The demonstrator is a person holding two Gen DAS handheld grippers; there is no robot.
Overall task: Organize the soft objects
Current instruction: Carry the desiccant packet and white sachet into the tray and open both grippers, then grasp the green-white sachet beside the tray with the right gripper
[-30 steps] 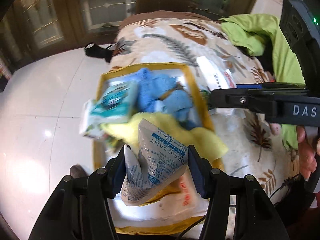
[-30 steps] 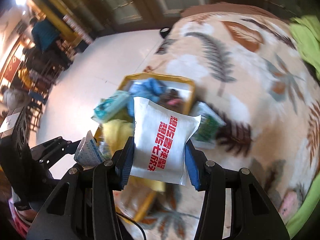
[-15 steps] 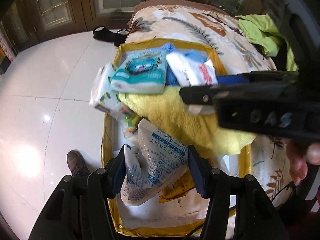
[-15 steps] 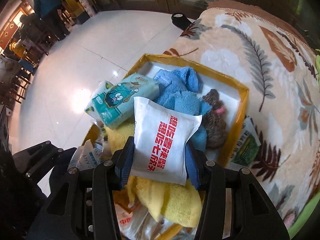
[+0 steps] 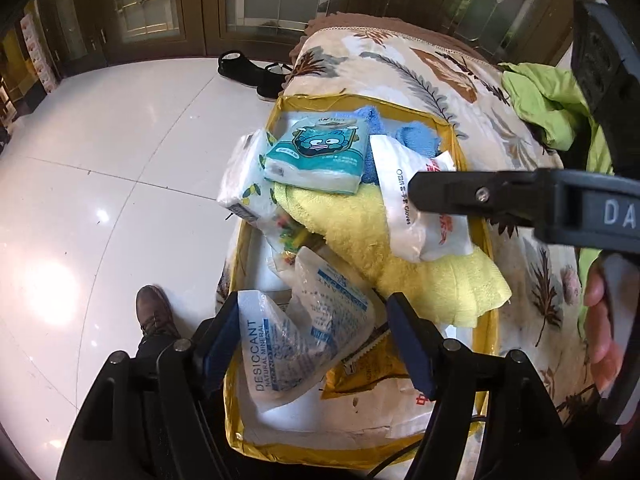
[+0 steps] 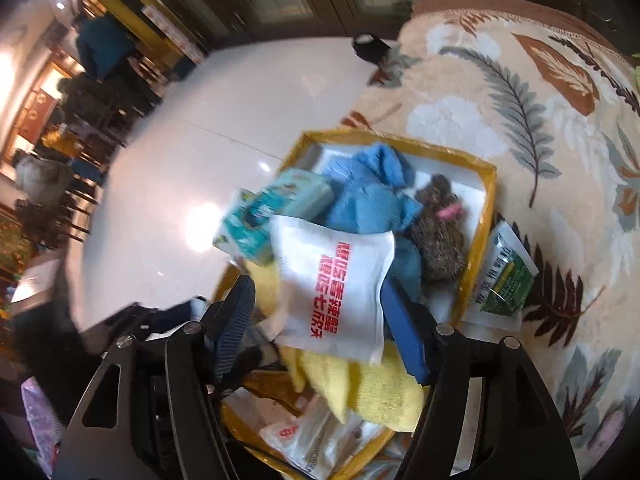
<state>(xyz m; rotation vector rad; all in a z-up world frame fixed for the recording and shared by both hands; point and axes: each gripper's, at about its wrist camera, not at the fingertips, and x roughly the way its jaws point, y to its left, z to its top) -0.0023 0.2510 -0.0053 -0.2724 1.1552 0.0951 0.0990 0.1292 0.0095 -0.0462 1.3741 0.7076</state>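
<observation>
desiccant bag [image 5: 304, 332] between opening left gripper [image 5: 310, 336] jaws, over box [image 5: 452, 136]

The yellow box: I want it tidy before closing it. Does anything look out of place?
Yes. The tissue packs stick out over the rim of the yellow box, on the floor side, resting on the heaped yellow towel. A green packet lies outside the box on the leaf-patterned blanket.

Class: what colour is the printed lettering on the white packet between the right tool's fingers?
Red, on the white packet; it shows best in the right wrist view.
</observation>
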